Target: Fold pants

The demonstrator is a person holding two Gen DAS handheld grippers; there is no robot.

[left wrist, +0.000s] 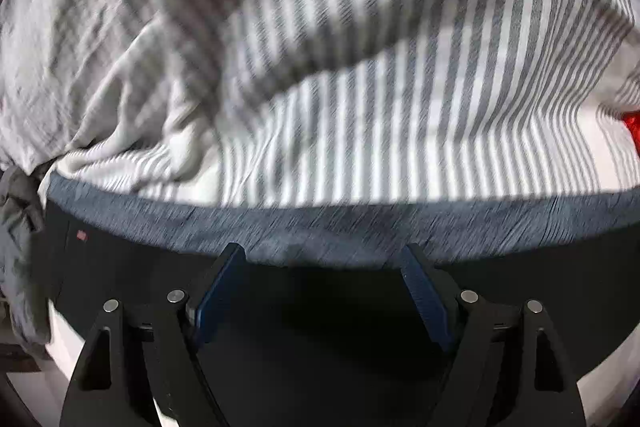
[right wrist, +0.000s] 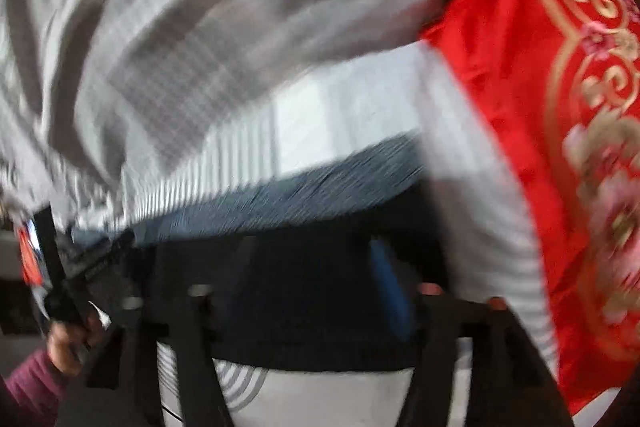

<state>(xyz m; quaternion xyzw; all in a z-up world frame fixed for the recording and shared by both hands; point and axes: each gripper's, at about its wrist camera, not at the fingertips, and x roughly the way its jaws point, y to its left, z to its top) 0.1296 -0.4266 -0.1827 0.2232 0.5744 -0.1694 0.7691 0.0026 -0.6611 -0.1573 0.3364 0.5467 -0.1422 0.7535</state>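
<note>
i see the pants as black cloth with a heathered blue-grey waistband, lying on the grey-and-white striped bedding right under both tools. my left gripper has its fingers spread apart over the waistband. my right gripper is too blurred to read. a red embroidered cloth lies at right.

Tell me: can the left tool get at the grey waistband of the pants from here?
Probably yes. The left tool is open, with the waistband of the black pants right at its fingertips and nothing lying across it. The striped sheet lies beyond.
</note>
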